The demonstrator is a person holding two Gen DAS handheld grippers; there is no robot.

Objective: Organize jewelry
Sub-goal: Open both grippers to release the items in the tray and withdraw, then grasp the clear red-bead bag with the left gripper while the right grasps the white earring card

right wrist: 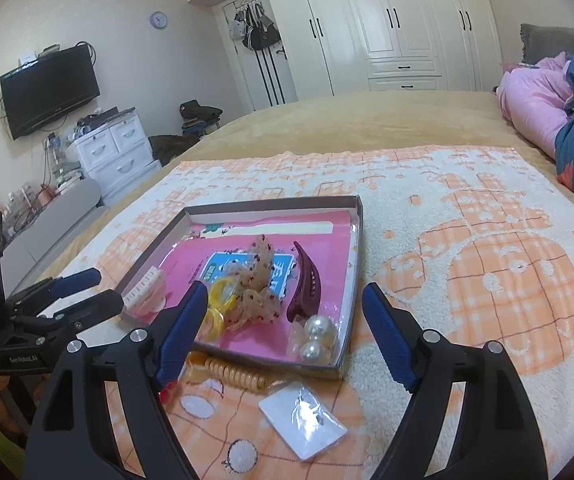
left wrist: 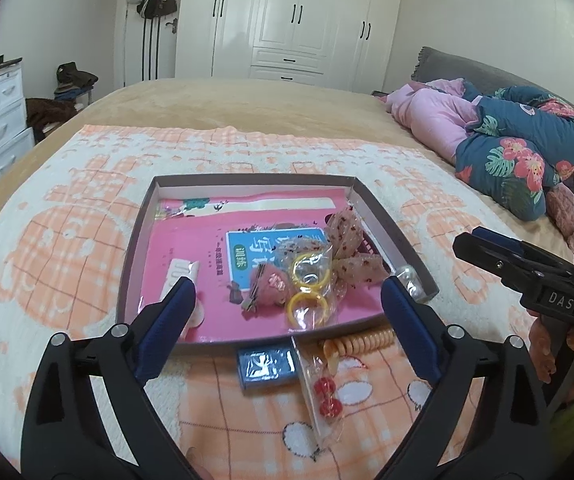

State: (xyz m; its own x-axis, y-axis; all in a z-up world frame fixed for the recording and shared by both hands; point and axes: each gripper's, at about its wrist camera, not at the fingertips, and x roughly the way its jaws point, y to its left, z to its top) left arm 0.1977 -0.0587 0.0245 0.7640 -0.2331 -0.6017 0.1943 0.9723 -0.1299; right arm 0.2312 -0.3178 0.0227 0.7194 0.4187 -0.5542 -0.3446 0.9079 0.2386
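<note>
Two tools, both spread wide, nothing between the pads: left tool point(left wrist: 287, 300) and right tool point(right wrist: 285, 332) fill each view's lower edge. Low centre on the towel point(right wrist: 487, 208): earring card point(right wrist: 303, 420), red-bead bag point(left wrist: 325, 396), coiled hair tie point(right wrist: 233, 374). Mid-frame, the tray point(left wrist: 139, 240) holds yellow rings point(left wrist: 307, 284), pearls point(right wrist: 319, 338), maroon clip point(right wrist: 305, 284). Upper frame: wardrobe point(left wrist: 299, 20).

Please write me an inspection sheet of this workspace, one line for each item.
Surface: bed with orange-white towel.
Job's things: shallow box holds pearl earrings, maroon hair clip, yellow rings, pink booklet; orange spiral hair tie, red bead packet and white card packet lie outside.
Clutter: folded quilts.
Grippers: left gripper and right gripper open, empty.
Cables: wires near television.
Surroundings: wardrobe, drawers.
</note>
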